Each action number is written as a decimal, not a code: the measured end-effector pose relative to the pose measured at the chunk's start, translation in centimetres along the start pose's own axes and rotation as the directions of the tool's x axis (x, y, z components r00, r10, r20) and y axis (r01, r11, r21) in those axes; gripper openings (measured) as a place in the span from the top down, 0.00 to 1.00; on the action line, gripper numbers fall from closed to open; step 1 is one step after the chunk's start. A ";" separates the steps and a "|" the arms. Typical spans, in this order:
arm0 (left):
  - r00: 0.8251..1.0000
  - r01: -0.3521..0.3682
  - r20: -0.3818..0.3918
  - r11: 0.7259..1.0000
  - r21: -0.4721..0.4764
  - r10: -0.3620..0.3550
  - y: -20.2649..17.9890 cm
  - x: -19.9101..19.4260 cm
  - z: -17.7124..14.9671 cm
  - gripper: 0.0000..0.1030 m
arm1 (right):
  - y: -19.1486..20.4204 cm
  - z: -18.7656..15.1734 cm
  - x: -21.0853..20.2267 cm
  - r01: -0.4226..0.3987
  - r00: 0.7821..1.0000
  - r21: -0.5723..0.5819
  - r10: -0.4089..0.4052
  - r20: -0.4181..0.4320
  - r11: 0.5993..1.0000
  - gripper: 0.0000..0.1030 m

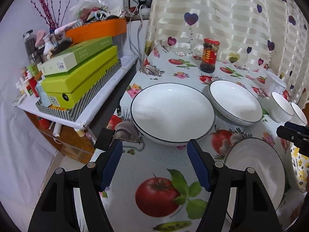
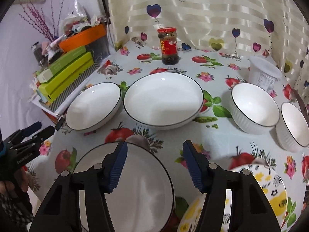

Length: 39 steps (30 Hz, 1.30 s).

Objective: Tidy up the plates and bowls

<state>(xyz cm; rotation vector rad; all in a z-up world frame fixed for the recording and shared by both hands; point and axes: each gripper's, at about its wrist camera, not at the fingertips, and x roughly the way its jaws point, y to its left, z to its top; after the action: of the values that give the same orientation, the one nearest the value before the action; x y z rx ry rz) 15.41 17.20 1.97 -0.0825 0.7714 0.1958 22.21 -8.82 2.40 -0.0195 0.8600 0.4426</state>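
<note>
Both claws hang open above the surface (image 2: pixel 173 135) with its fruit-print cloth, gripping nothing: the left claw (image 1: pixel 154 164) over a printed tomato, the right claw (image 2: pixel 154 164) over the near white plate (image 2: pixel 139 183). Taking the sauce jar (image 2: pixel 169 45) at the back as landmark, a large black-rimmed plate (image 2: pixel 163 99) sits directly in front of it, a second one (image 2: pixel 94 106) just left of that. Two ribbed white bowls (image 2: pixel 255 107) stand close together to the jar's front right, near a white tub (image 2: pixel 263 73). A yellow flowered bowl (image 2: pixel 270 193) lies nearest, beside the white plate.
</note>
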 end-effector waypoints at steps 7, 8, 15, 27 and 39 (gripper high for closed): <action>1.000 0.002 -0.022 0.999 -0.047 -0.003 2.1 1.8 0.8 0.32 | 2.4 1.7 2.2 -0.067 0.997 -0.084 0.064 -0.031 0.994 0.41; 1.000 0.003 -0.027 0.999 -0.052 -0.005 2.4 2.1 0.9 0.32 | 2.8 2.0 2.9 -0.083 0.996 -0.089 0.078 -0.052 0.993 0.41; 0.999 0.001 -0.048 0.996 -0.087 -0.005 4.5 4.1 2.0 0.32 | 5.1 3.3 6.9 -0.165 0.980 -0.080 0.154 -0.124 0.983 0.41; 0.997 0.046 -0.062 0.995 -0.094 -0.052 6.3 8.0 5.1 0.38 | 7.3 4.7 10.2 -0.164 0.975 -0.062 0.152 -0.164 0.985 0.56; 0.989 0.082 -0.113 0.994 -0.078 -0.090 6.2 11.7 7.0 0.46 | 8.1 5.3 12.6 -0.144 0.968 -0.047 0.131 -0.213 0.988 0.57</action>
<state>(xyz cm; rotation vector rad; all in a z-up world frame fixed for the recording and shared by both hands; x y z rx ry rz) 27.10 26.03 -1.28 -0.1978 0.8753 0.1380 30.09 4.18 -2.12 -0.0646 1.0591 0.6053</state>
